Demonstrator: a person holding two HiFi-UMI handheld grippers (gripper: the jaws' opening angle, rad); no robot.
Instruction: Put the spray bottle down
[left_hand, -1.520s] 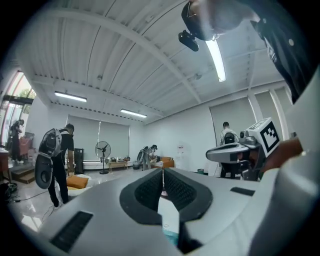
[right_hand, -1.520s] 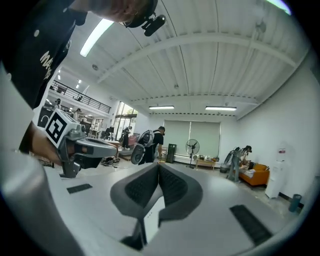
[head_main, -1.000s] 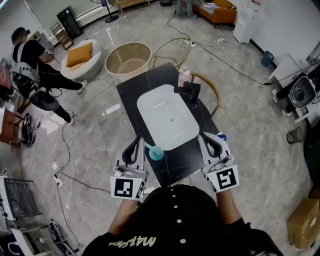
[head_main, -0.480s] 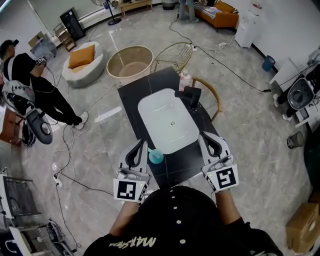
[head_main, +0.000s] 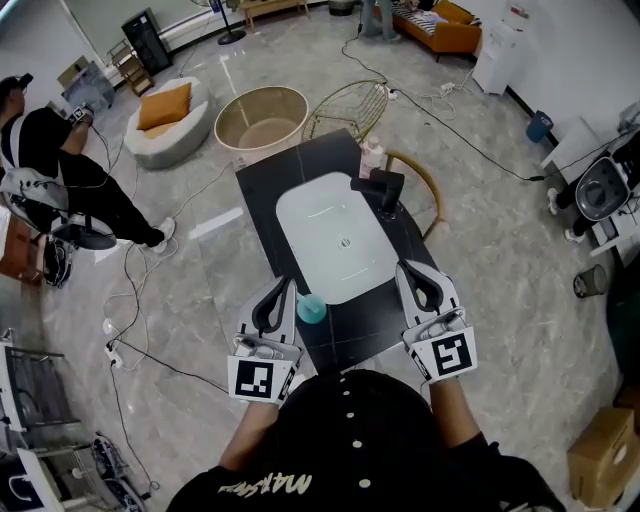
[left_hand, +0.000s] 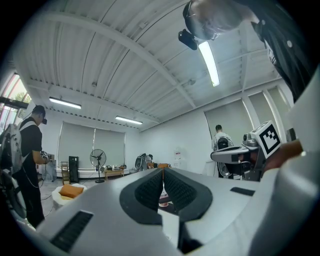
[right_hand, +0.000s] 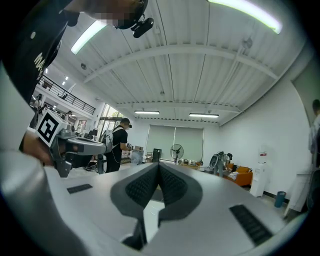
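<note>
A teal spray bottle (head_main: 312, 308), seen from above, stands on the near part of the black table (head_main: 352, 330), just in front of the white sink basin (head_main: 335, 235). My left gripper (head_main: 283, 290) is level beside it on the left, jaws shut with nothing between them (left_hand: 162, 171). I cannot tell whether it touches the bottle. My right gripper (head_main: 413, 272) hovers at the table's right edge, also shut and empty (right_hand: 159, 166). Each gripper view shows the other gripper to the side.
A black faucet (head_main: 378, 188) and a pink bottle (head_main: 371, 155) stand at the basin's far right. Beyond the table are a round tub (head_main: 260, 115), a wire chair (head_main: 345, 105) and floor cables. A person (head_main: 60, 170) stands far left.
Both grippers and the spray bottle have kept their places. The person at the far left has stepped and changed posture.
</note>
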